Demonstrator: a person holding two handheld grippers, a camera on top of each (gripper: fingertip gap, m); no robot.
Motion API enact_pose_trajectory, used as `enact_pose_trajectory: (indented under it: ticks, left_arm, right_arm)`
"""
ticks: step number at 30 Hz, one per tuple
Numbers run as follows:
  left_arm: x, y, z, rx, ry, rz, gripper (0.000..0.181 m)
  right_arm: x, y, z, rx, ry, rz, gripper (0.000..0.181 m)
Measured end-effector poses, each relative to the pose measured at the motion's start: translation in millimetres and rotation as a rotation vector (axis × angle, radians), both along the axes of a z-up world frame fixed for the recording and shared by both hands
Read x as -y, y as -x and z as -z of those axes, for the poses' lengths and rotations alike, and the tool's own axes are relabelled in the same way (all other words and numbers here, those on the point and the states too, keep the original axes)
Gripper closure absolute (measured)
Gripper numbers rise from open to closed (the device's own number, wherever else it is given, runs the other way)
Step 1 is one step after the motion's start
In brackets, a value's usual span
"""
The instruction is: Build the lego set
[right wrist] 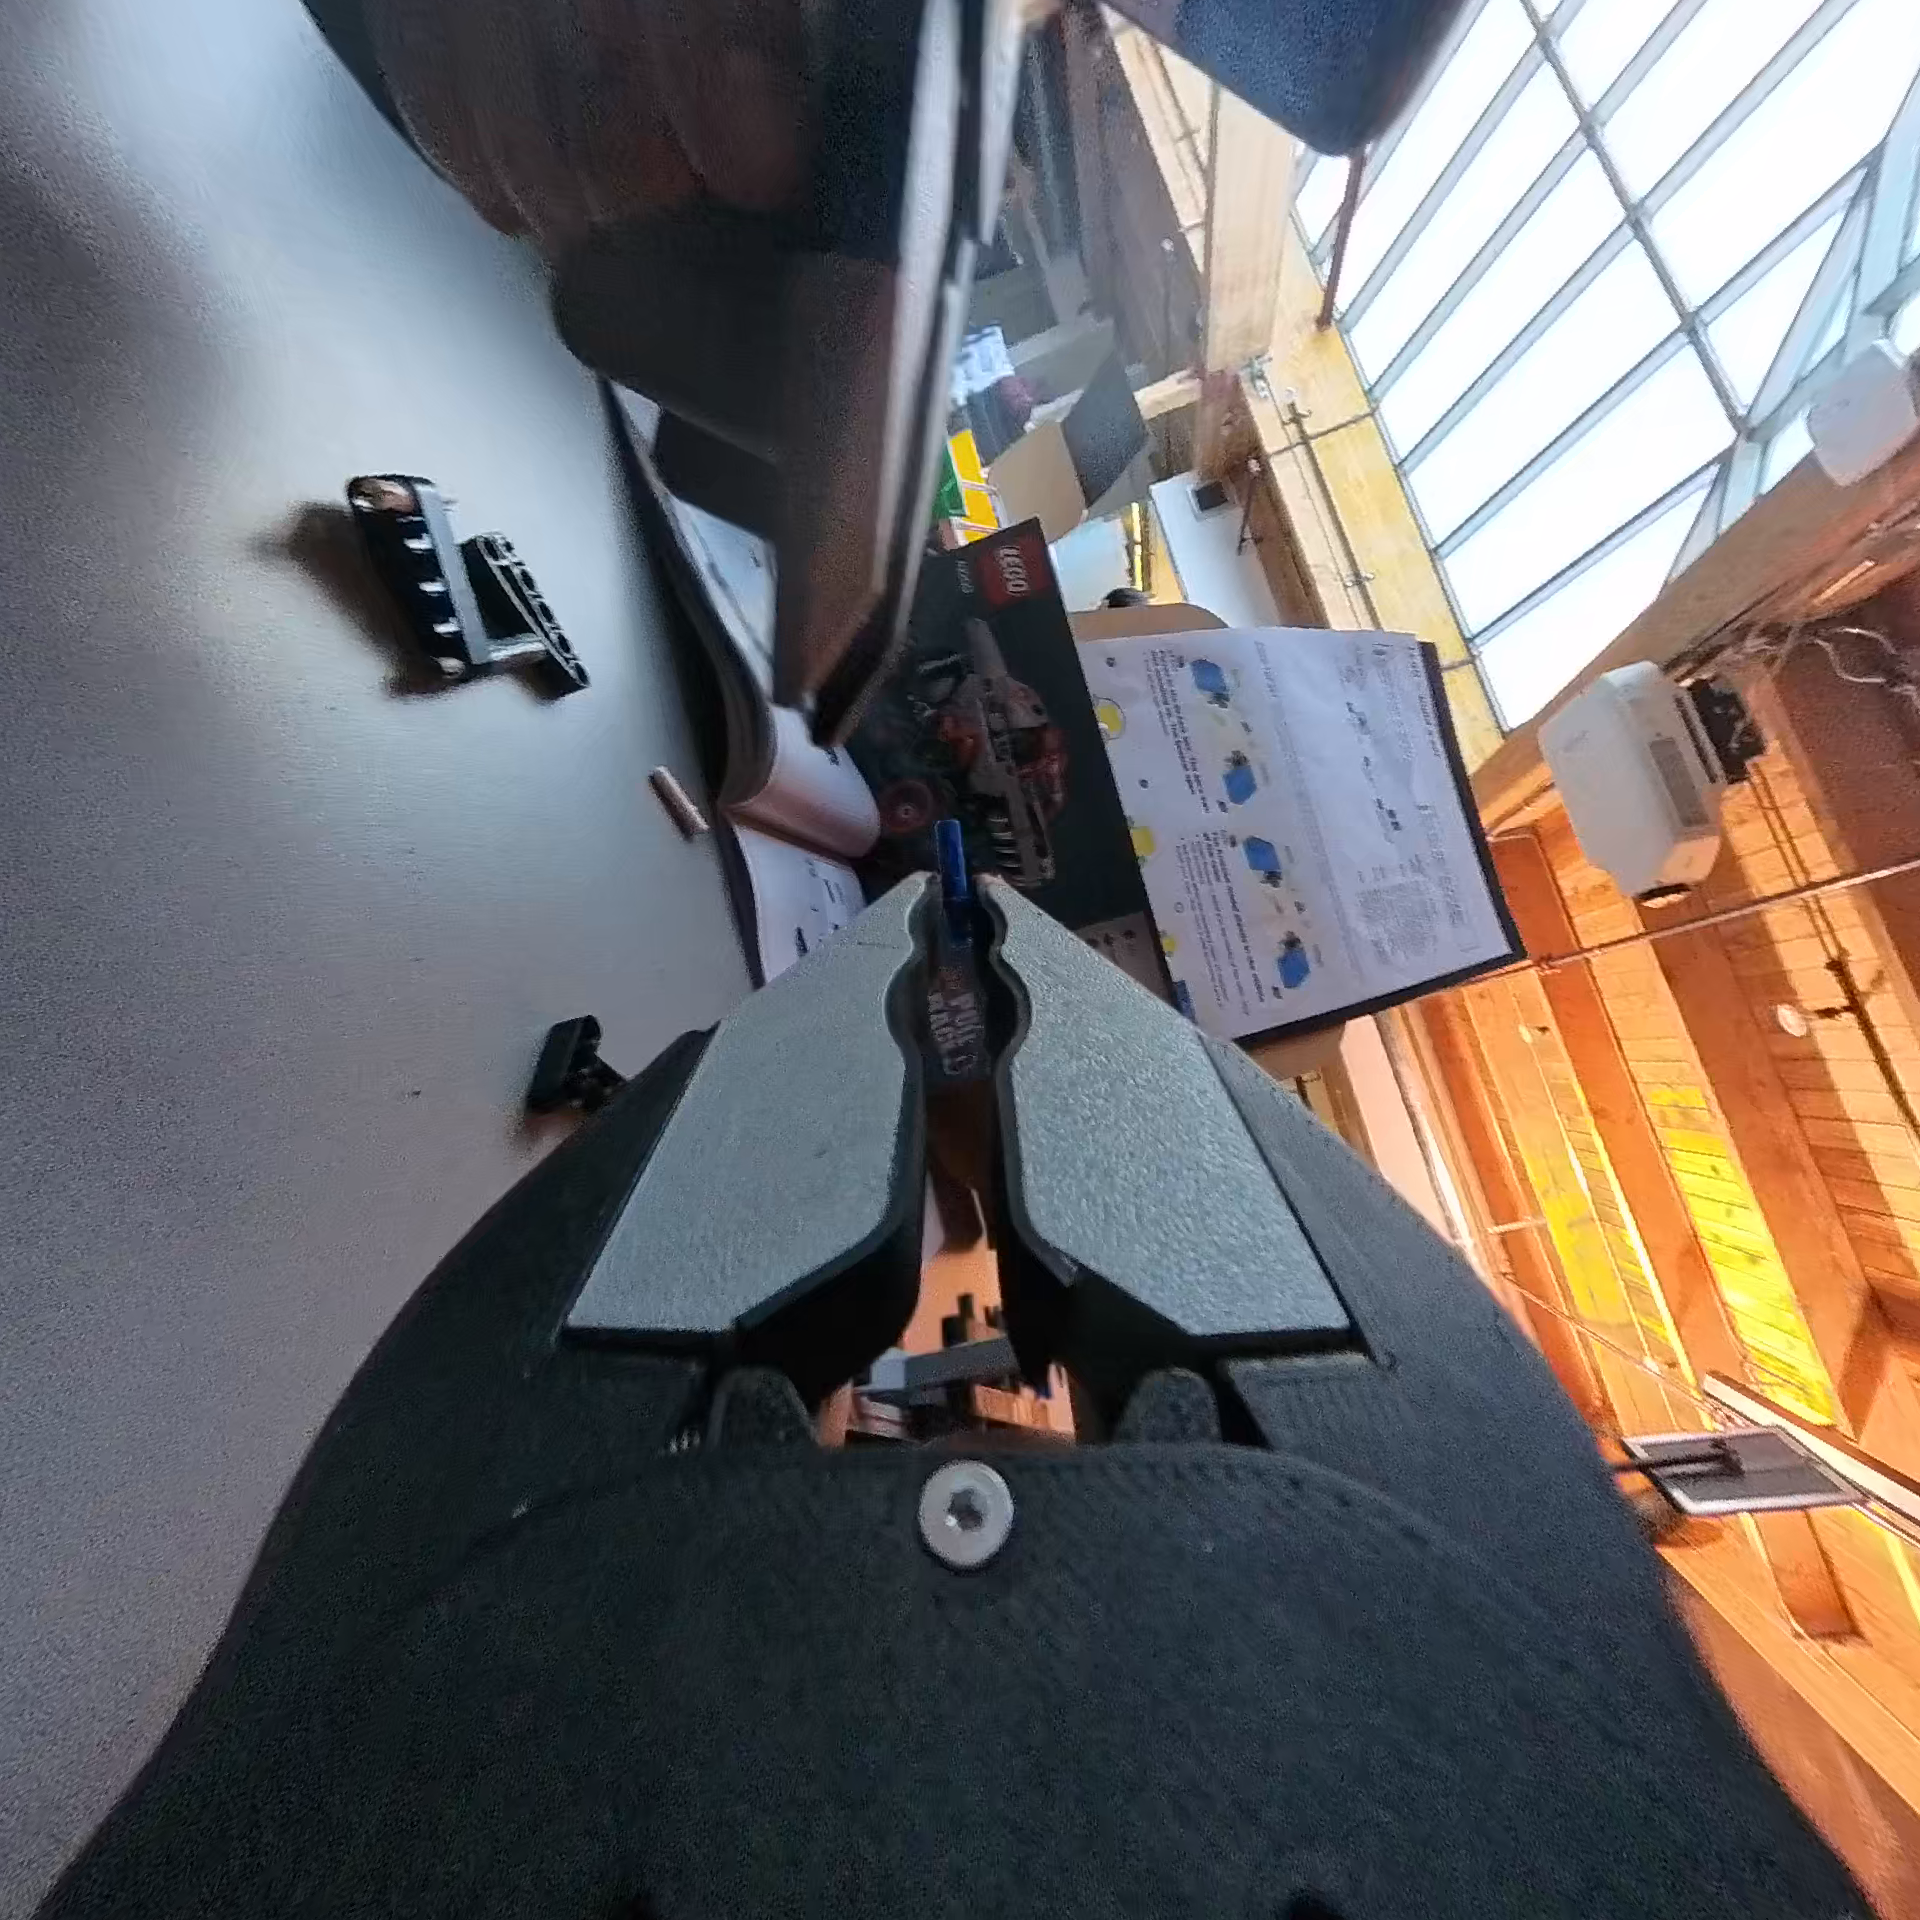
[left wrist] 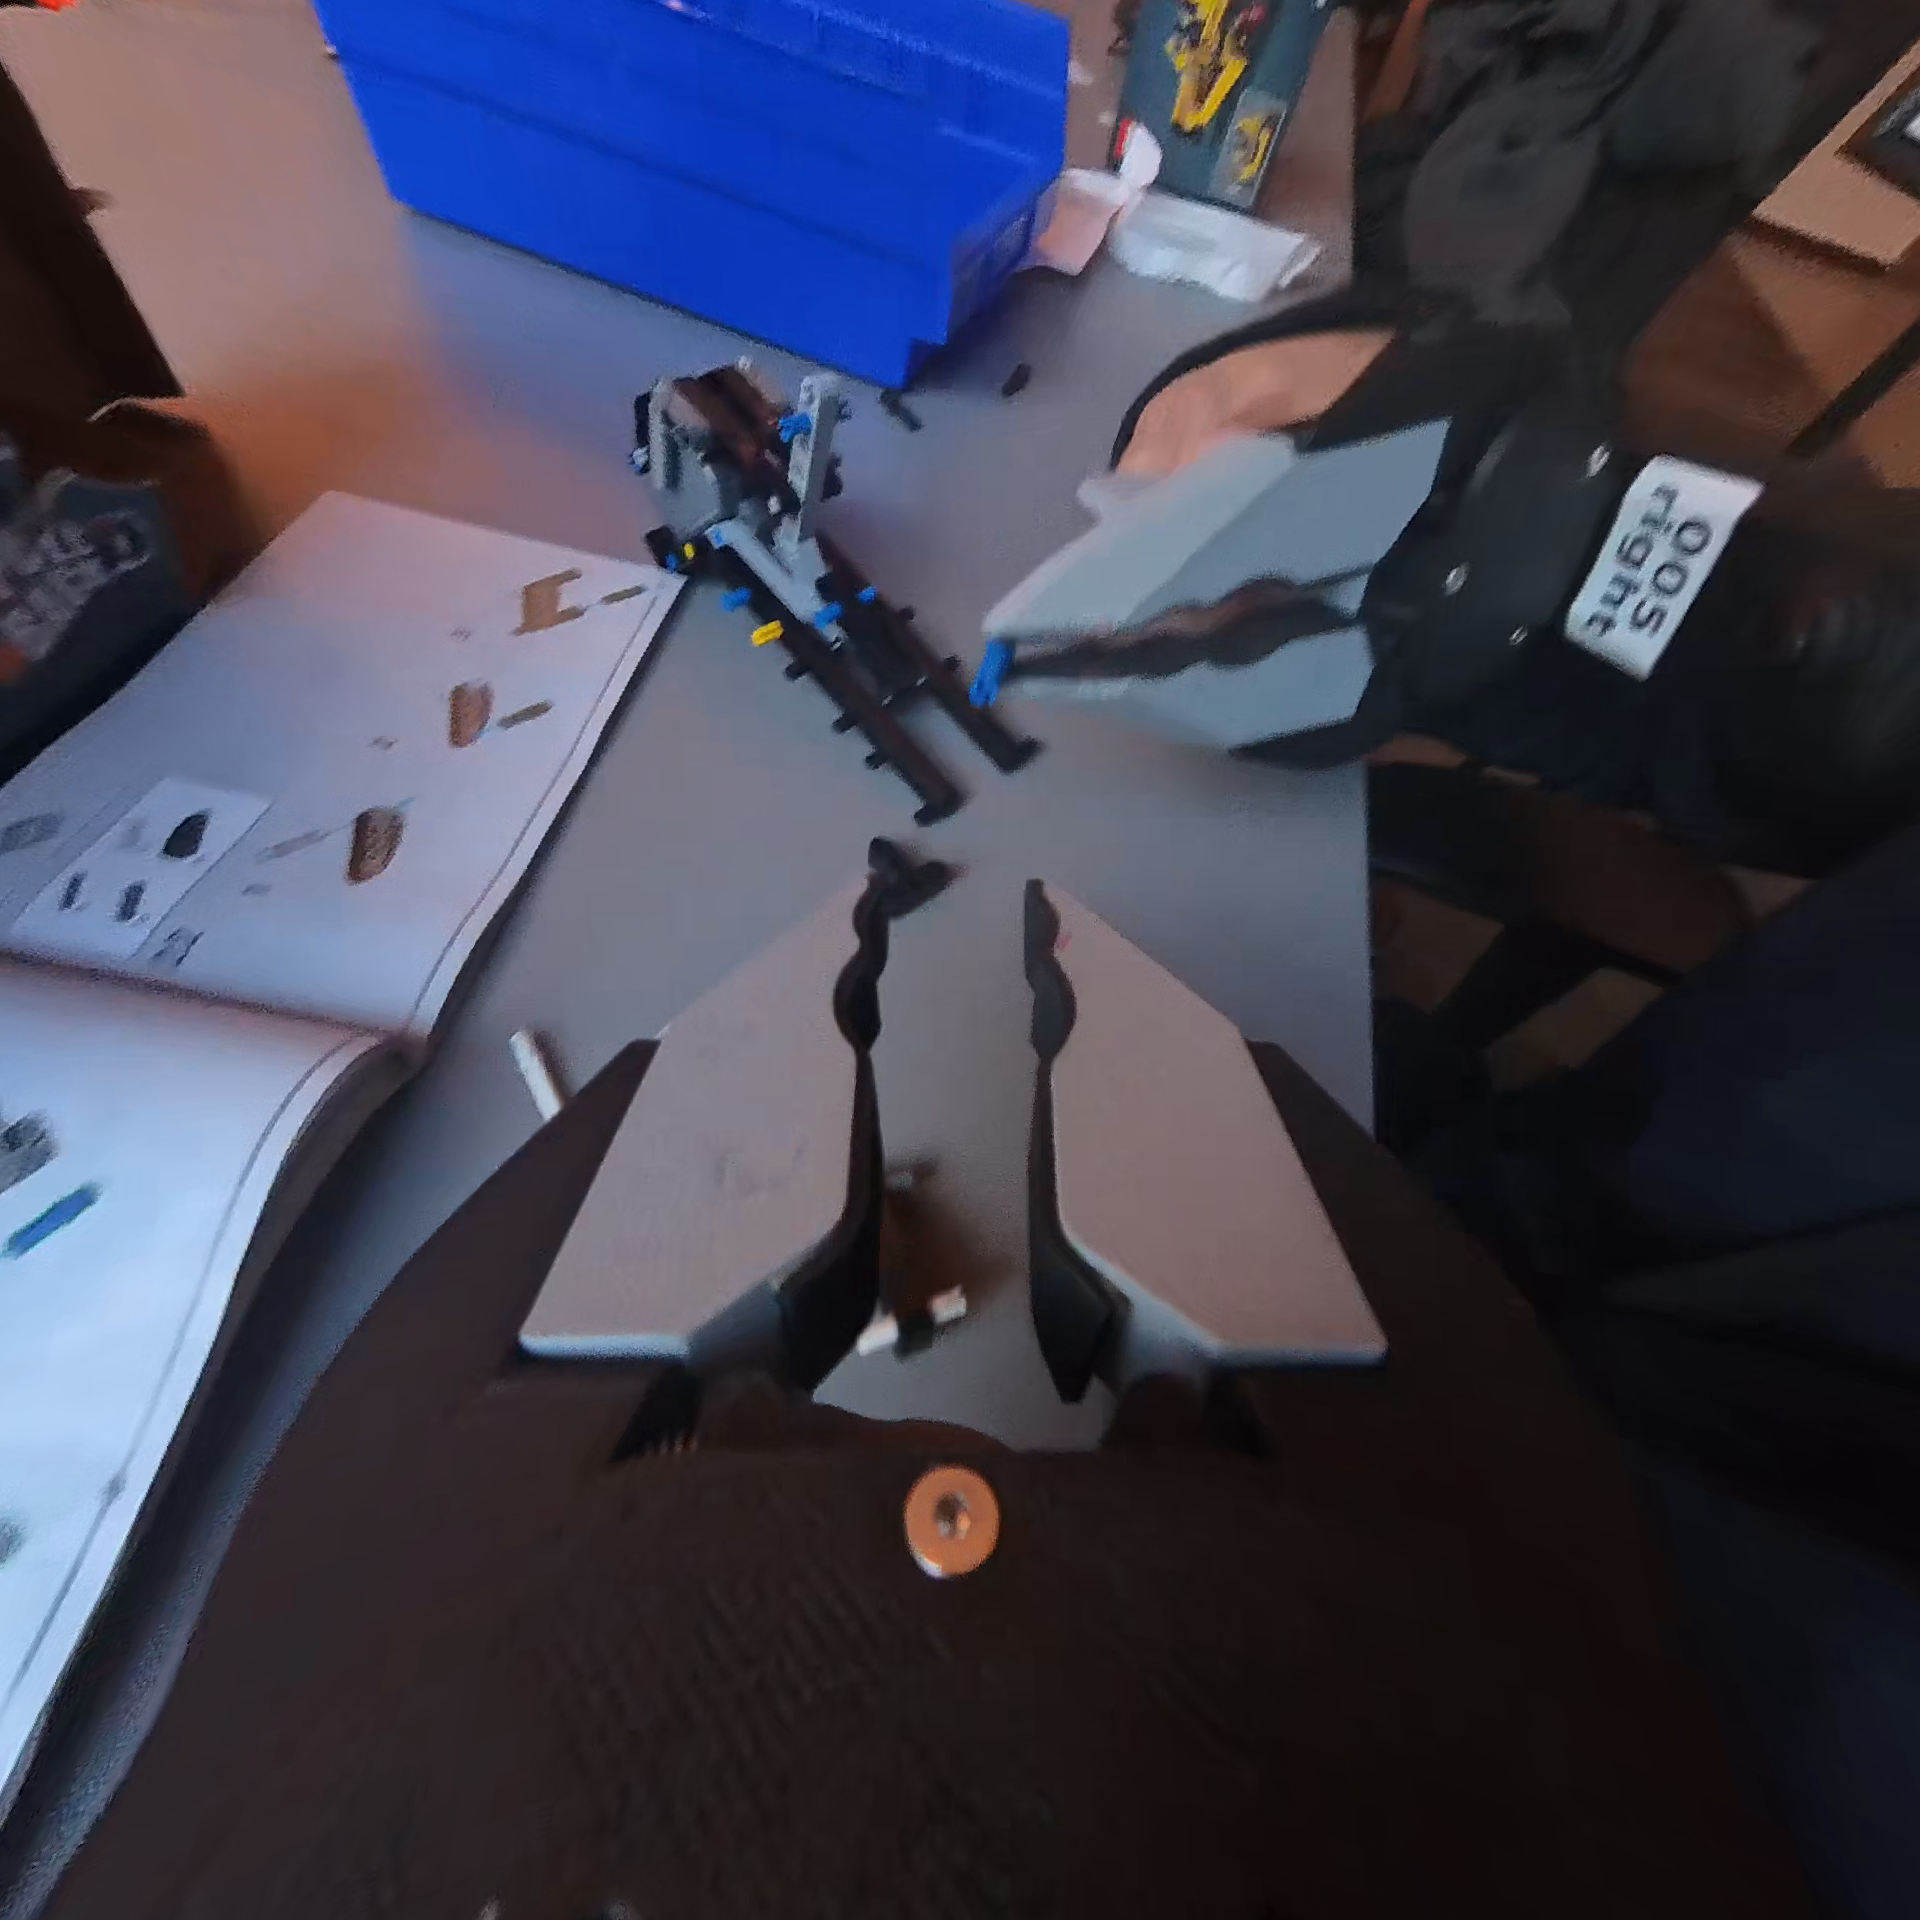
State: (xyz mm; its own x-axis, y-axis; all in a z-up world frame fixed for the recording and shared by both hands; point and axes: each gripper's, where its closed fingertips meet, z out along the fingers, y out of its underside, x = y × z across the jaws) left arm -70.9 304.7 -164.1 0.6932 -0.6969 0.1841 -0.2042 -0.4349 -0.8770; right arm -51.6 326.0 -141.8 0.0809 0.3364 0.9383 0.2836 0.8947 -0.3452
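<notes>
- An open instruction booklet [left wrist: 312, 748] lies on the left of the grey bench [left wrist: 1143, 935], its pages printed with part diagrams.
- A blue storage bin [left wrist: 707, 166] stands at the far side; its contents are hidden.
- The half-built lego model [left wrist: 790, 561], grey and black beams with blue pins, sits mid-bench beside the booklet.
- The left claw [left wrist: 951, 883] hovers just short of the model's near end, jaws apart and holding nothing.
- A lego set box [left wrist: 1216, 94] stands right of the bin, with clear plastic bags [left wrist: 1195, 244] in front of it.
- The right claw [left wrist: 997, 665] pinches a blue pin [left wrist: 990, 670] beside the model's black beams; a white printed label [left wrist: 1652, 566] is stuck on its body.
</notes>
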Motion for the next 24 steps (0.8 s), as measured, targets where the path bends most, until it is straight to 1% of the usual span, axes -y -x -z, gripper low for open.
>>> enact_pose_trajectory:
  ticks: [2, 6, 11, 12, 13, 17, 20, 22, 24]
  left_arm:
    - [-4.9, -9.7, -3.5, 0.026, 0.007, 0.012, 0.159]
    - [-9.2, -16.4, -3.3, 0.055, 0.023, 0.017, 0.16]
    - [-6.9, -20.5, -0.3, 0.09, 0.059, 0.046, 0.17]
    - [-6.0, -21.0, 0.4, 0.097, 0.067, 0.053, 0.177]
    - [-5.2, -21.5, 2.0, 0.101, 0.08, 0.06, 0.18]
    - [-1.9, -22.8, 4.2, 0.125, 0.107, 0.085, 0.181]
    - [3.0, -25.1, 3.2, 0.139, 0.101, 0.123, 0.181]
    - [6.5, -26.4, 0.1, 0.149, 0.075, 0.151, 0.181]
    - [9.0, -27.2, 0.4, 0.125, 0.045, 0.167, 0.181]
  right_arm:
    - [3.0, 1.5, 5.9, 0.028, 0.024, -0.024, 0.179]
    - [9.5, 2.6, 14.9, 0.078, 0.115, -0.082, 0.179]
    - [16.9, 3.4, 22.5, 0.122, 0.148, -0.126, 0.179]
    - [18.0, 3.5, 23.3, 0.125, 0.151, -0.13, 0.179]
    - [18.6, 3.5, 23.5, 0.126, 0.156, -0.132, 0.179]
    - [21.1, 2.7, 24.6, 0.135, 0.203, -0.161, 0.179]
    - [26.2, 0.9, 23.2, 0.143, 0.303, -0.214, 0.179]
    - [30.7, -0.9, 20.6, 0.147, 0.413, -0.271, 0.179]
    - [34.5, -2.6, 20.4, 0.174, 0.536, -0.325, 0.179]
